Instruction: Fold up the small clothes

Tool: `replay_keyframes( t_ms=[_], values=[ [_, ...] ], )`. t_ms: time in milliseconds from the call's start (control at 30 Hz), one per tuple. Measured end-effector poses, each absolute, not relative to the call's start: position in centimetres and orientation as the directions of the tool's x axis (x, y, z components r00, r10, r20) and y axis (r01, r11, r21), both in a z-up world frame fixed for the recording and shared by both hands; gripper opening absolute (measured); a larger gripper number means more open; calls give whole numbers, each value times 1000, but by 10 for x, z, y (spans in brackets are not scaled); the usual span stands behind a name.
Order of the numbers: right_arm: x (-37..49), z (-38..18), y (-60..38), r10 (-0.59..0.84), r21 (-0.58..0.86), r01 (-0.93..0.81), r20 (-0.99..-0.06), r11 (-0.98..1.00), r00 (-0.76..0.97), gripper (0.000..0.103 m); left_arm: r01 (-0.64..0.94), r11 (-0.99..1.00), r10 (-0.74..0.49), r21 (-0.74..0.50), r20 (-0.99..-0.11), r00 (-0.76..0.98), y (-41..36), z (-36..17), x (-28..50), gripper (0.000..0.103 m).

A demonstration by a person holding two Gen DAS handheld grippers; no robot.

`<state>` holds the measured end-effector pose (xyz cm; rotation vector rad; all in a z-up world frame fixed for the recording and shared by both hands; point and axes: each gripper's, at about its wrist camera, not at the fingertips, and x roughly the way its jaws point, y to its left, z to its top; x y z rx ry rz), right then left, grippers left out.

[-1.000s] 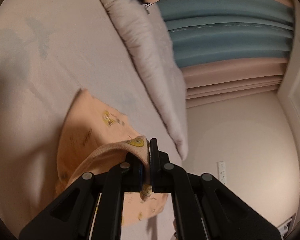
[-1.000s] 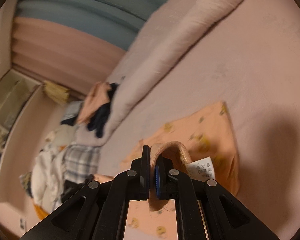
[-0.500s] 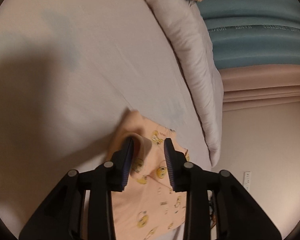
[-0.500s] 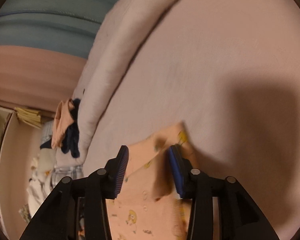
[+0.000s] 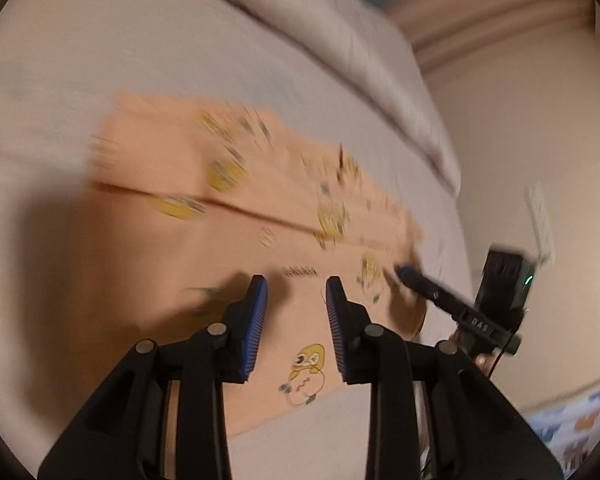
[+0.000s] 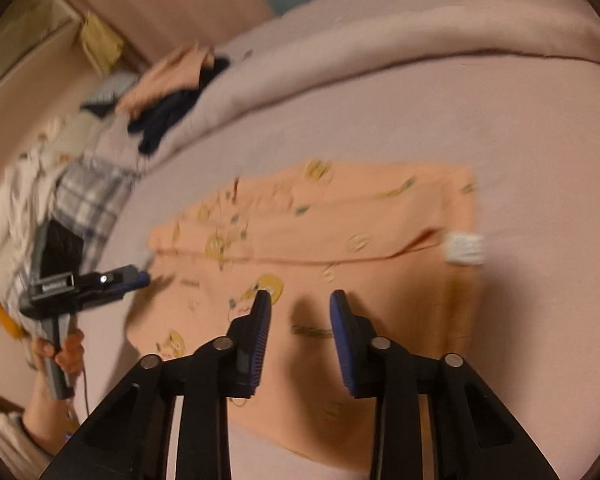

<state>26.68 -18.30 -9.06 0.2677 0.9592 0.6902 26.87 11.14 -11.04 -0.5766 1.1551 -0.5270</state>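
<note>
We've let go of the hem; the orange garment [image 5: 228, 216] now lies folded flat. Left gripper [image 5: 296, 296] stands narrowly parted and empty, while the right gripper [image 6: 298, 306] is closing on nothing. Next we'd pick fresh edges.

**Garment spread flat on bed**

The folded garment [image 6: 312, 240] lies mid-frame on the bed sheet [image 6: 500, 120]. A rolled duvet [image 6: 380, 40] runs behind it; a clothes pile [image 6: 100, 152] sits at upper left, a tag [image 6: 465, 248] at the garment's right edge.
</note>
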Motion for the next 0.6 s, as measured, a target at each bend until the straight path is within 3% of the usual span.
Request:
replay_keyframes(
  t_ms=[100, 200, 467, 600],
  values=[
    [272, -96, -160, 610, 423, -477, -708, 770, 356, 30, 108, 800, -593, -590, -750, 293, 90, -120, 288, 28],
    [289, -94, -146, 579, 375, -491, -724, 786, 375, 30, 96, 797, -589, -596, -731, 346, 86, -118, 312, 28],
    [352, -66, -165, 483, 408, -270, -633, 872, 605, 30, -57, 764, -520, -643, -665, 536, 129, -98, 343, 28],
    [325, -67, -177, 542, 409, -355, -621, 841, 566, 30, -13, 784, -530, -620, -680, 507, 145, -99, 315, 28]
  ],
)
